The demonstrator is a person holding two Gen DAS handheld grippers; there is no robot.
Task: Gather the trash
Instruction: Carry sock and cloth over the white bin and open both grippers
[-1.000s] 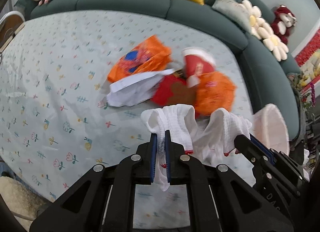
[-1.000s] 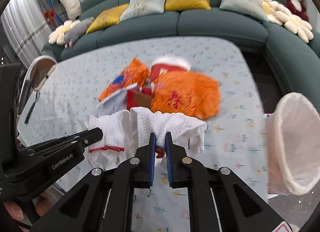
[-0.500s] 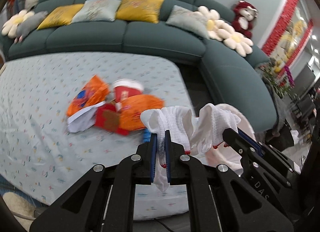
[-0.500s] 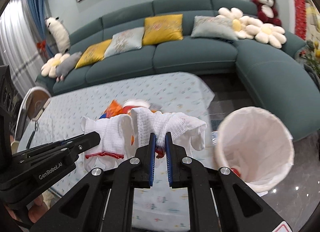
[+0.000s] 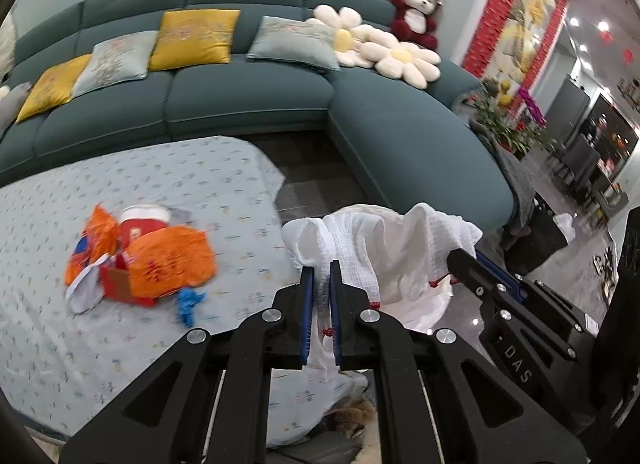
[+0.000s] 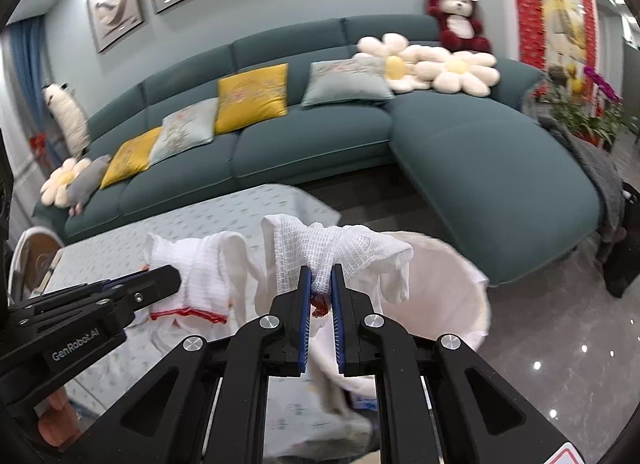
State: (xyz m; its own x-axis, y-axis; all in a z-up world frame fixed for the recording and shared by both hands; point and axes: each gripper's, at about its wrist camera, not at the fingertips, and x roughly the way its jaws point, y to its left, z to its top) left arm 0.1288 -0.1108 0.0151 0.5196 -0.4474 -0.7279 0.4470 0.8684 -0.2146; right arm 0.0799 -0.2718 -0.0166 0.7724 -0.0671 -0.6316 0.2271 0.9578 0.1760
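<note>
Both tongs [image 5: 320,276] [image 6: 320,280] swung from table to bin [image 6: 460,296], clamped on waffle-knit cloth [image 6: 340,252].

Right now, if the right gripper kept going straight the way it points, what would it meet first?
Probably the white lined waste bin, whose open mouth lies just beyond the right gripper and the white knitted glove it clamps; depth is unclear.

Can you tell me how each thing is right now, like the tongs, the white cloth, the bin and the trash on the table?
Left tongs: shut on the white cloth.
Right tongs: shut on the white cloth.
White cloth: bunched, held up off the table by both tongs.
White bin: open, lined with a white bag, just past the cloth.
Trash pile: lying heaped on the table, not collected.
Blue scrap: loose beside the pile.
</note>
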